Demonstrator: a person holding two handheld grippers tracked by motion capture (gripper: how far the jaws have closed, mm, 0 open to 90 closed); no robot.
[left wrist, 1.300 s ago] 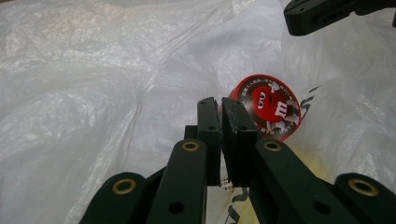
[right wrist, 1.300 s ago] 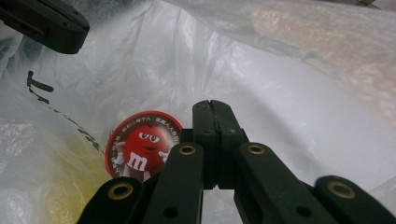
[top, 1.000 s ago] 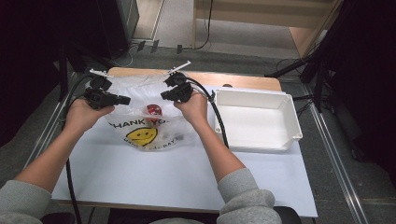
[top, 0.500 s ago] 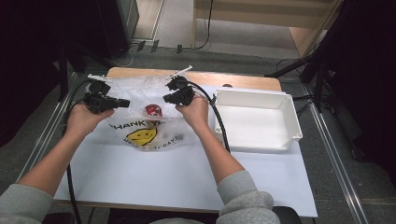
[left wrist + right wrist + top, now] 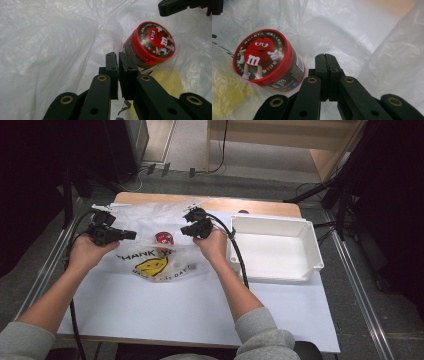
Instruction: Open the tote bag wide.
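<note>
Vs a second ago: both hands sit slightly lower over the plastic bag point(image 5: 155, 255); the right one dropped a touch more. Bag, candy tub and bin haven't shifted. Finger state unchanged.

Left gripper point(image 5: 131, 234): fingers point(image 5: 111, 72) pressed together, and a pinch of bag film looks caught between them. Right gripper point(image 5: 186, 231): fingers point(image 5: 322, 72) fully together, apparently on the bag film at their side; can't confirm the film is actually clamped.

Candy tub point(image 5: 163, 238): short round tub with a red lid and a dark printed wall. The lid art is a red cartoon candy character with a white "m". It lies tilted inside the translucent white bag, lid facing up toward the grippers. In the high view it sits between the two grippers, at about 3 o'clock from the left one and 8 o'clock from the right one. In the left gripper view it's at 1 o'clock just off the fingertips point(image 5: 150, 45); in the right gripper view it's at 10 o'clock point(image 5: 265, 58).

Bag: crinkled, with a yellow smiley and dark lettering, spread on the white table point(image 5: 190, 315). White bin point(image 5: 272, 251) at 3 o'clock of the right hand point(image 5: 214, 247), just beside it.
</note>
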